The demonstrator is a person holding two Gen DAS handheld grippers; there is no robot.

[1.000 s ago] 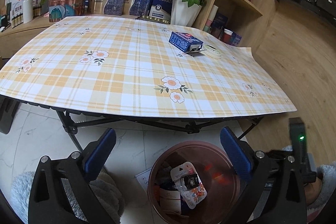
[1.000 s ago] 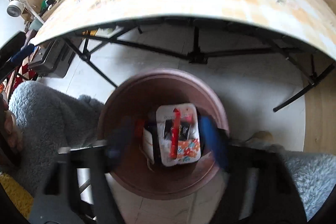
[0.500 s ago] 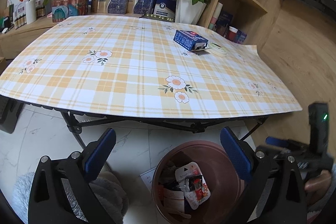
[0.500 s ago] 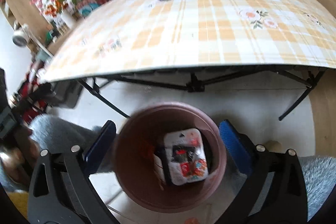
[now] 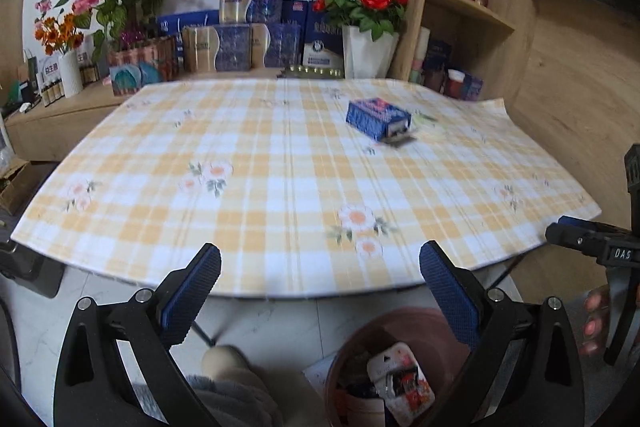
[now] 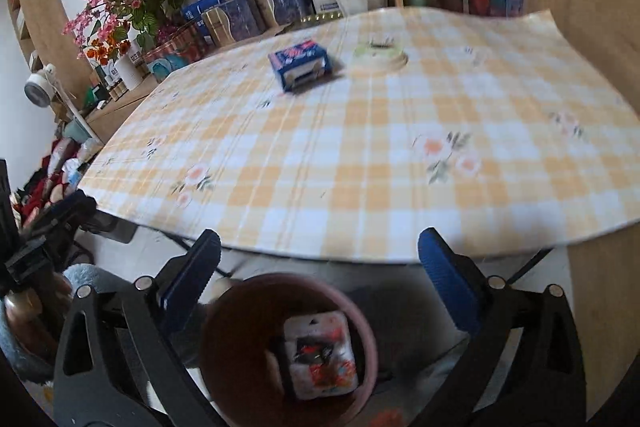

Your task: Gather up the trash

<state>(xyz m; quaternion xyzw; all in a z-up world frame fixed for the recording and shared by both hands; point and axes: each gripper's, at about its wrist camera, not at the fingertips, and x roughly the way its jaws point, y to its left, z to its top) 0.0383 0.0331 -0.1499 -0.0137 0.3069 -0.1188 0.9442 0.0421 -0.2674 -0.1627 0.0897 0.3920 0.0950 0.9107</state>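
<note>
Up and away from the bin (image 6: 288, 347) with the right gripper (image 6: 318, 267), jaws just spread wide, wrapper (image 6: 320, 355) dropped inside. Left gripper (image 5: 320, 279) released too. Next up, judging: blue box (image 6: 300, 65) and lid (image 6: 378, 57) far across the tabletop (image 6: 400, 167).

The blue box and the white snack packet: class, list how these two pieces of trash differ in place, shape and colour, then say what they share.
The blue box lies on the checked tablecloth; the white snack packet lies inside the brown bin on the floor. The blue box is a thick block; the white snack packet is flat. The box is mainly blue, the packet white with red print. Neither is held by a gripper.
</note>
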